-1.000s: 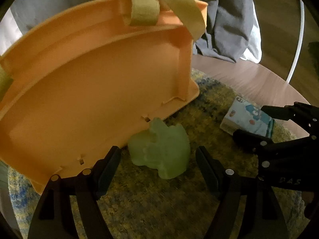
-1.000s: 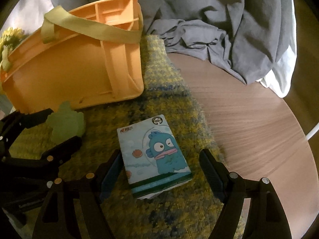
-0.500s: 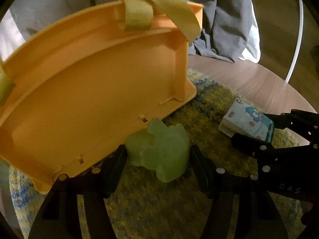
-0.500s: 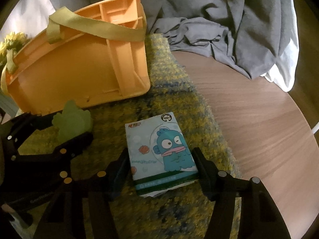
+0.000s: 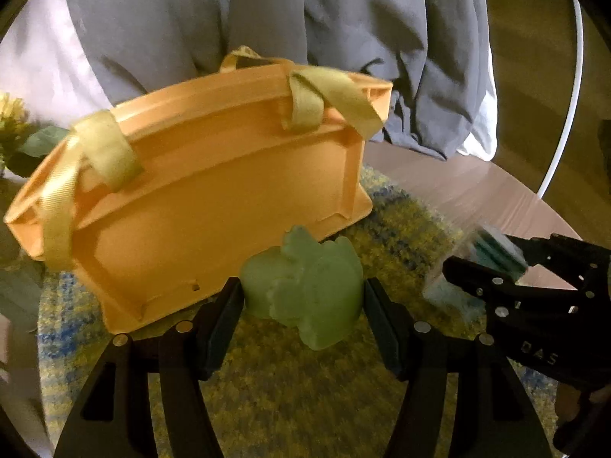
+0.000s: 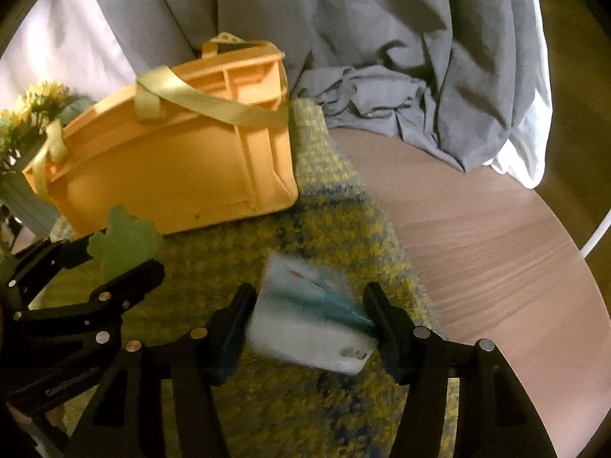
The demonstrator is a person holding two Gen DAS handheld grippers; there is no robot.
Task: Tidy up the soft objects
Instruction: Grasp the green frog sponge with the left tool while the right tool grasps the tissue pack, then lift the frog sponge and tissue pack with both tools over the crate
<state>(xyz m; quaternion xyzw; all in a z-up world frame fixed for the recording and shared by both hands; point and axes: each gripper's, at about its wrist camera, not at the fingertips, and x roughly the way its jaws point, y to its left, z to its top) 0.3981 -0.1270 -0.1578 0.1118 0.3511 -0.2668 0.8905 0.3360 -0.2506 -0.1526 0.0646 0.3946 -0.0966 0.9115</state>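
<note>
Round wooden table point(image 6: 477, 229) carries a yellow-and-blue shag mat point(image 6: 305, 236), with grey fabric point(image 6: 382, 38) draped along the far edge and yellow flowers point(image 6: 34, 107) at far left. Orange plastic basket point(image 5: 214, 206) with pale yellow ribbon handles point(image 5: 332, 103) stands on the far-left part of the mat, its open top tilted away from the cameras.

Left gripper point(image 5: 301, 301) is clamped on a translucent green squishy toy point(image 5: 305, 286); both pads press its flanks, and the toy appears held just clear of the mat, immediately in front of the basket's near wall. Right gripper point(image 6: 309, 316) has just been closing and is clamped on a small pack of tissues point(image 6: 309, 316), which sits tilted and motion-blurred between the pads, over the mat's right part.

Step in hand, as judged: carry both soft items up and over the basket rim. Both items yield under pressure, so hold the squeeze light but constant. Raise each item well above the ribbon handles, which arch over the opening and could snag a finger. Bring the hands in one after the other, since the grippers work close together, and release only once each item is inside the walls.

Writing: "DAS" is moulded on the right gripper's body in the left wrist view. Print on the tissue pack is too blurred to read.
</note>
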